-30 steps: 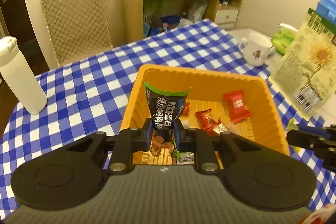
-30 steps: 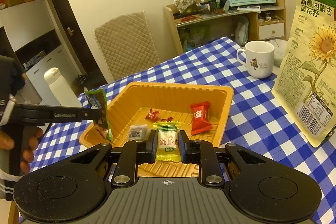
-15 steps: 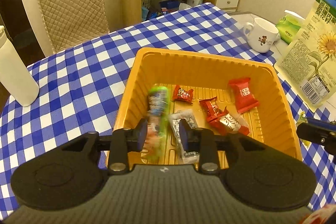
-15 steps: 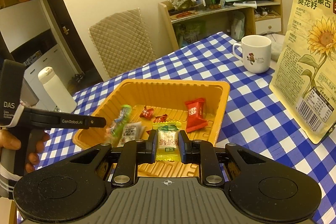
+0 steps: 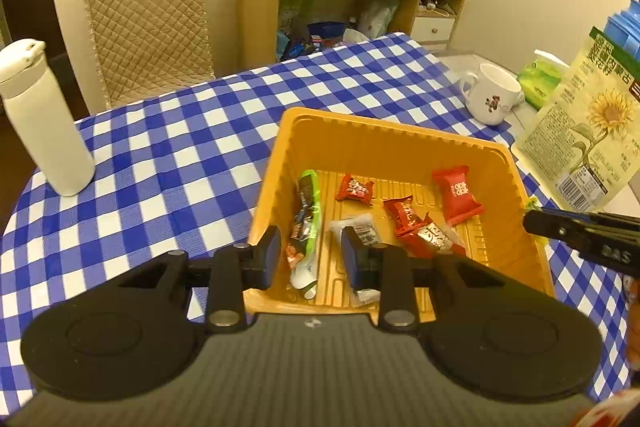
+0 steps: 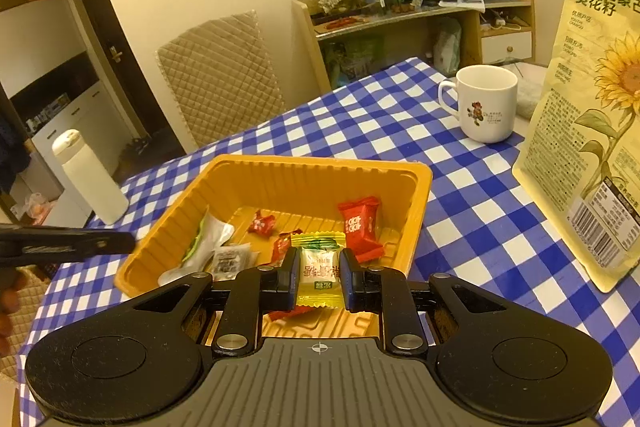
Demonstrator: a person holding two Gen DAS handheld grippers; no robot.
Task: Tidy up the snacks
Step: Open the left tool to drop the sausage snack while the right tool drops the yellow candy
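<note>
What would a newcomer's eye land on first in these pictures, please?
The orange tray of wrapped snacks at the centre of the blue checked cloth. Next, the yellow candy pinched in the right tool above the tray's near edge, and the big sunflower-seed bag standing at the right.

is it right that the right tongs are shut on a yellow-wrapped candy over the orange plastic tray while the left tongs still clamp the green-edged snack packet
Not quite. The left tongs are open; their jaws have just been opening, and the green-edged snack packet lies loose in the orange plastic tray, as the left wrist view shows. The right tongs are indeed shut on the yellow-wrapped candy over the tray.
</note>
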